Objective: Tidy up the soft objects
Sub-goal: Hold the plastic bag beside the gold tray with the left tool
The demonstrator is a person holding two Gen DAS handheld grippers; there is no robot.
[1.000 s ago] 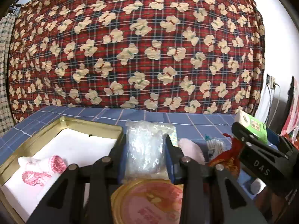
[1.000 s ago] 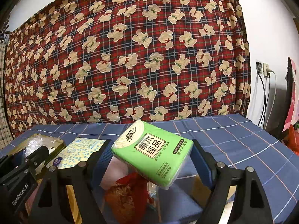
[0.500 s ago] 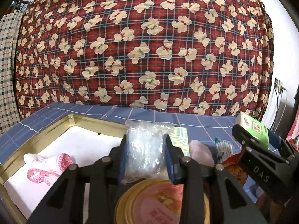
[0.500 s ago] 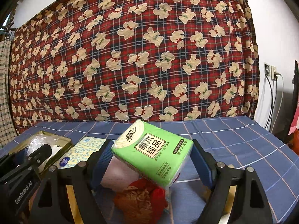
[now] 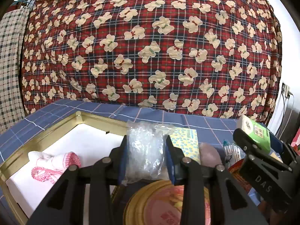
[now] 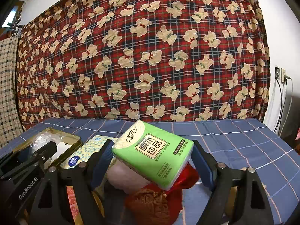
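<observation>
The green tissue pack (image 6: 153, 154) is clamped tilted between the right gripper's (image 6: 151, 161) blue pads, held above a red pouch (image 6: 155, 196) and a pink soft thing (image 6: 127, 176) on the blue checked cloth (image 6: 234, 142). The clear plastic bag (image 5: 144, 153) is squeezed between the left gripper's (image 5: 145, 159) jaws, over the near edge of the gold tin (image 5: 46, 138), where a pink-and-white cloth (image 5: 54, 163) lies. A yellow dotted tissue pack (image 5: 187, 144) lies just beside the tin.

round tin (image 5: 161, 204) cut off below
</observation>
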